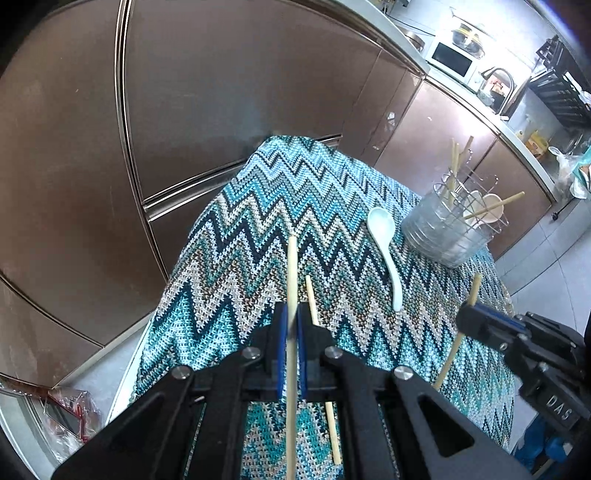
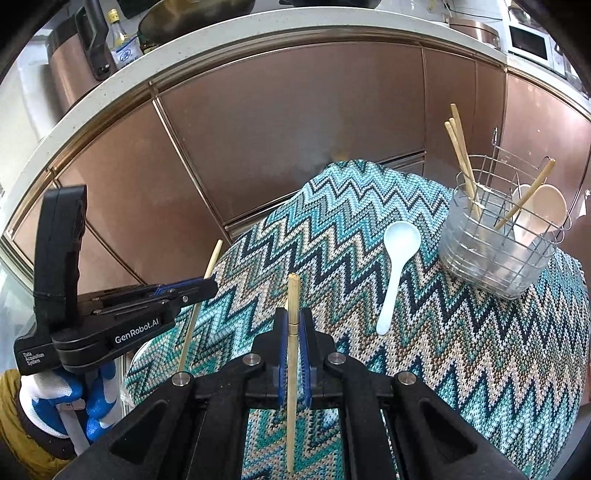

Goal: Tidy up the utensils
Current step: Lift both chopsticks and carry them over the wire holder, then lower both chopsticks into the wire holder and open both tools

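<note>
Over zigzag tablecloth (image 2: 424, 332), copper cabinets (image 2: 295, 129) behind; both tongs gripping chopsticks

Copper-brown cabinet doors (image 2: 295, 140) with thin metal trim filled the room behind the desk (image 1: 236, 229), which wore a teal zigzag knitted cloth. A pale worktop (image 2: 258, 40) ran along the cabinets' upper edge, carrying a white microwave (image 1: 452, 59), a bottle (image 2: 120, 40) and a dark pan (image 2: 192, 14). Pale floor tiles (image 1: 554, 266) lay beyond the desk's right edge under bright daylight.
</note>
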{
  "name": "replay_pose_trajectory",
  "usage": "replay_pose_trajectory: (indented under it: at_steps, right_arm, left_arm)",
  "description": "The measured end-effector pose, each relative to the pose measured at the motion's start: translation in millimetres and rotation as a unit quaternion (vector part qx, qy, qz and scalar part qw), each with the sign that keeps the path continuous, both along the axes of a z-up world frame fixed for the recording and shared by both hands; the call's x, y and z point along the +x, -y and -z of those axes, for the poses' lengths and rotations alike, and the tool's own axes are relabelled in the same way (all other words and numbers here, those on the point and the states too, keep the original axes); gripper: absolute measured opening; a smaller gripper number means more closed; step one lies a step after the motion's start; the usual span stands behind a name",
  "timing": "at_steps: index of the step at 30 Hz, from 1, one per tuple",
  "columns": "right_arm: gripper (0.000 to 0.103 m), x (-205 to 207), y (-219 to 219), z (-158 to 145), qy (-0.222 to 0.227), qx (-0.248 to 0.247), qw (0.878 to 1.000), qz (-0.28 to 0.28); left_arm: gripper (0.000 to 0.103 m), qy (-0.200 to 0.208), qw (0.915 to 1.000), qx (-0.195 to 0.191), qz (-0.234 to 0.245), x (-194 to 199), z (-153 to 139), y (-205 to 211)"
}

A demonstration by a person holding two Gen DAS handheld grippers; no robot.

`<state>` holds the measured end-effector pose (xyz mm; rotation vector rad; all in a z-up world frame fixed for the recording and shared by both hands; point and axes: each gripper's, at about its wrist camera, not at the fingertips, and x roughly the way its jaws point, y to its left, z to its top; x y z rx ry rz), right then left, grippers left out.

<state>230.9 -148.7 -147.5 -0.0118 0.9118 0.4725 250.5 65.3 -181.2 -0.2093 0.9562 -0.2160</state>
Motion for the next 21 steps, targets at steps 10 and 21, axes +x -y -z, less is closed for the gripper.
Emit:
replay_pose_trajectory:
  at_steps: [10,21]
  right_arm:
    - [0.006,12.0,40.9,-61.6,0.092,0.047,0.994,0.030]
    - [0.006,29.1,113.8,-162.9,0.249,0.076,0.962,0.077]
  left_arm:
    - [0.005,0.051,0.9982,-0.030,0.002,11.5,-44.7,8.6]
    - [0.005,0.191,0.9700,-0.142,0.047,52.6,-148.9,72.9]
